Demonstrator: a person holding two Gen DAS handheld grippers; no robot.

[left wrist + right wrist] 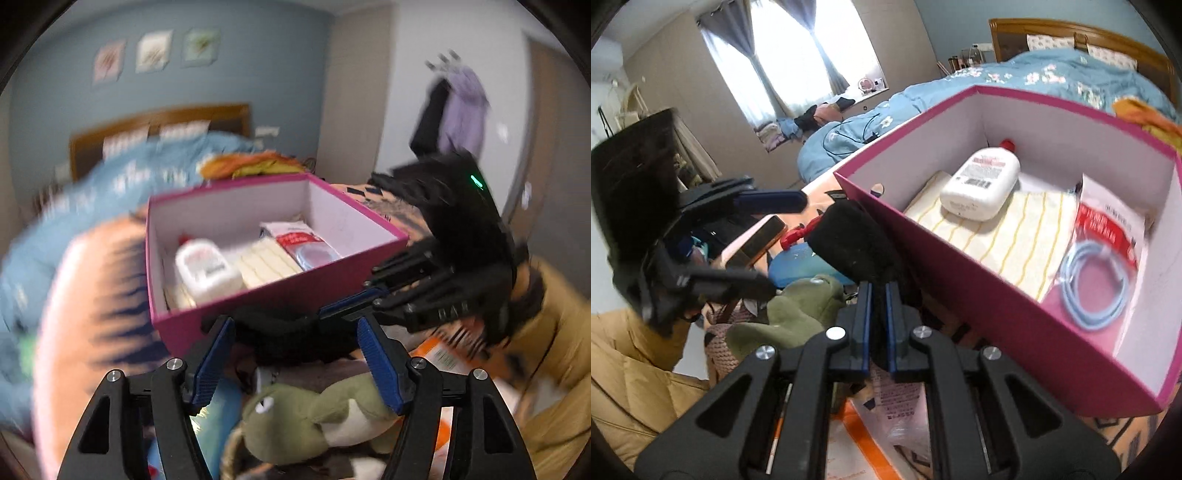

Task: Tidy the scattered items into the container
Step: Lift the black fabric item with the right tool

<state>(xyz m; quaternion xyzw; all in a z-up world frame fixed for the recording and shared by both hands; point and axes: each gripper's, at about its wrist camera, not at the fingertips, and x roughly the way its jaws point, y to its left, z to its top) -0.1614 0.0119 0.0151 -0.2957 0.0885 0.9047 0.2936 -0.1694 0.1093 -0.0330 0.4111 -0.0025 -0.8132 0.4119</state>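
My right gripper point(878, 295): jaws nearly together, pinching the black fuzzy item point(857, 240); its long axis runs away from my fingers, far end resting against the pink box point(960, 266) outer wall. My left gripper point(295, 354): jaws wide, holding nothing, the green plush toy point(306, 413) lying crosswise between and below them, just outside the box. Inside the box: white bottle point(982, 181), red cap toward the far corner; striped cloth point(1004, 240); packaged blue cable point(1097, 280).

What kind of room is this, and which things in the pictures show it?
Most likely a bedroom in a home. A bed with a blue floral duvet and wooden headboard fills the background, curtains hang at a window, and clothes hang on wall hooks.
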